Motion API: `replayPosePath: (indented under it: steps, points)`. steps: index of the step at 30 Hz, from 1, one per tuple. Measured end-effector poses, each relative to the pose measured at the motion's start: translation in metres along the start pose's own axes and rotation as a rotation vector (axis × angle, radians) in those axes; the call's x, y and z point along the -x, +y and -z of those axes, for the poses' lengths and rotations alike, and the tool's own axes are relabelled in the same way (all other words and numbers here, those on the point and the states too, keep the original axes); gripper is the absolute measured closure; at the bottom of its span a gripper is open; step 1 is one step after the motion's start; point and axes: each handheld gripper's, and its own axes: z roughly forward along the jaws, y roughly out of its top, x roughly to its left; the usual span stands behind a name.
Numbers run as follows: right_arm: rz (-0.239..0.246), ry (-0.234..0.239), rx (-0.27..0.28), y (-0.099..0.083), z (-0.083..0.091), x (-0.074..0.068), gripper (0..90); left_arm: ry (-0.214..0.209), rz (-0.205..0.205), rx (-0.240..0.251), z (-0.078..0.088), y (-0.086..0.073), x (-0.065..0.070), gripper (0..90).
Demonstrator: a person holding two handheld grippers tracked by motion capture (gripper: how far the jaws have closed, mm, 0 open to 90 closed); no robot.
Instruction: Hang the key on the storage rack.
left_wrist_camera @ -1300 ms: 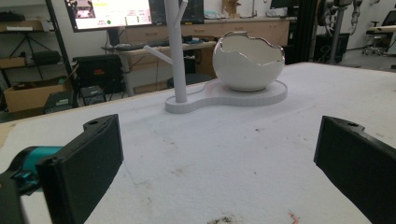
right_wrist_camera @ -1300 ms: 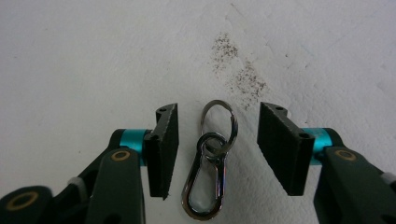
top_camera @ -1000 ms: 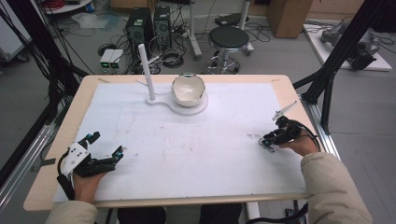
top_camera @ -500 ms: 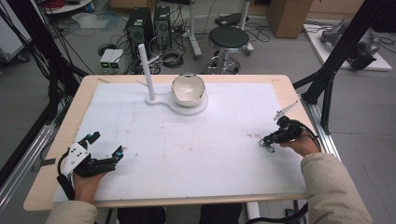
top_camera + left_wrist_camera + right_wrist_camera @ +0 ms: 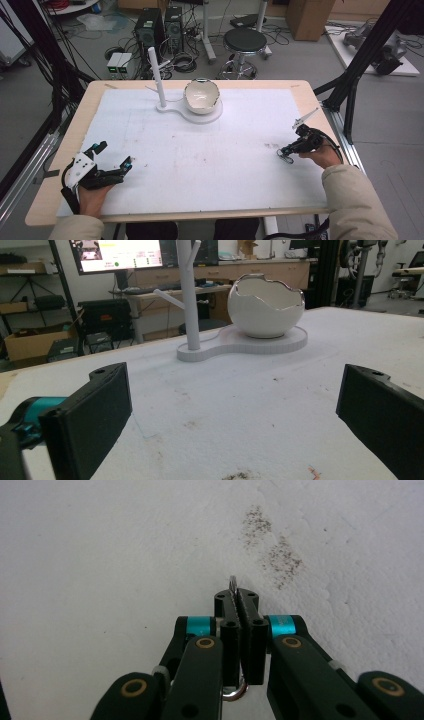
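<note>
Right hand-held gripper (image 5: pixel 239 605): you had just clamped it on a thin metal ring (image 5: pixel 232 586), at four o'clock on the desk (image 5: pixel 200 150), for lifting.
Left hand-held gripper (image 5: pixel 112 161): jaws apart, idle at eight o'clock.

Lab, computer towers (image 5: pixel 156 27), floor cables (tangled) (image 5: pixel 185 62), monitor (image 5: pixel 117 255)

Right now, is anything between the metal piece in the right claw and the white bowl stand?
Nothing visible. The right claw has just closed on the metal piece; the white mat from there to the bowl stand is bare but for faint smudges. The left claw sits well aside.
</note>
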Motion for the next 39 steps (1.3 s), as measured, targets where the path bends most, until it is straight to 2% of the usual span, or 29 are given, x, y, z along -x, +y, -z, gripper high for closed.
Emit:
replayPosePath:
  steps: [1,5,7,9,11,18,19,21,25,26,27,28,29,30,33,36,38,39]
  points:
    - [0.013,0.009,0.007,0.001,0.000,0.000,88.9,-0.001,0.007,-0.006,0.000,0.000,-0.001,1.7]
    - [-0.006,0.015,0.037,0.002,0.004,-0.003,89.0,-0.005,0.014,-0.002,0.000,0.000,-0.002,1.7]
    - [-0.014,0.027,0.062,0.002,0.006,-0.004,89.0,-0.009,0.037,-0.012,-0.001,0.001,-0.004,1.7]
    - [-0.001,0.027,0.100,0.003,0.010,-0.007,89.0,-0.017,0.050,-0.029,-0.003,0.001,-0.005,1.7]
    - [0.006,0.036,0.141,0.004,0.013,-0.010,89.0,-0.030,0.040,-0.060,-0.005,0.004,-0.006,1.7]
    - [0.025,0.064,0.312,0.014,0.025,-0.020,88.9,-0.084,0.014,-0.054,-0.015,0.032,-0.007,1.7]
    - [0.038,0.067,0.333,0.017,0.026,-0.023,88.9,-0.116,-0.004,-0.057,-0.021,0.046,-0.007,1.7]
    - [0.065,0.068,0.370,0.026,0.029,-0.029,88.9,-0.150,-0.018,-0.056,-0.027,0.060,-0.005,1.7]
    - [0.142,0.086,0.468,0.046,0.033,-0.047,88.9,-0.221,-0.044,-0.048,-0.043,0.085,0.002,1.7]
    - [0.159,0.090,0.486,0.052,0.034,-0.051,88.8,-0.221,-0.044,-0.048,-0.043,0.085,0.002,1.7]
    - [0.174,0.097,0.506,0.058,0.033,-0.056,88.9,-0.260,-0.067,-0.046,-0.051,0.097,0.007,1.7]
    - [0.189,0.104,0.521,0.064,0.033,-0.062,88.8,-0.276,-0.073,-0.049,-0.055,0.102,0.009,1.7]
    - [0.189,0.104,0.521,0.064,0.033,-0.062,88.8,-0.276,-0.073,-0.049,-0.055,0.102,0.009,1.7]
    - [0.234,0.117,0.561,0.076,0.030,-0.072,88.8,-0.332,-0.077,-0.051,-0.065,0.114,0.014,1.7]
    - [0.281,0.145,0.590,0.095,0.025,-0.087,88.8,-0.392,-0.085,-0.060,-0.076,0.127,0.019,1.7]
    - [0.315,0.178,0.617,0.111,0.019,-0.100,88.8,-0.459,-0.056,-0.070,-0.086,0.139,0.022,1.7]
    - [0.333,0.198,0.631,0.121,0.014,-0.107,88.8,-0.492,-0.055,-0.079,-0.092,0.145,0.023,1.7]
    - [0.331,0.212,0.632,0.125,0.012,-0.111,88.8,-0.492,-0.055,-0.079,-0.092,0.145,0.023,1.7]
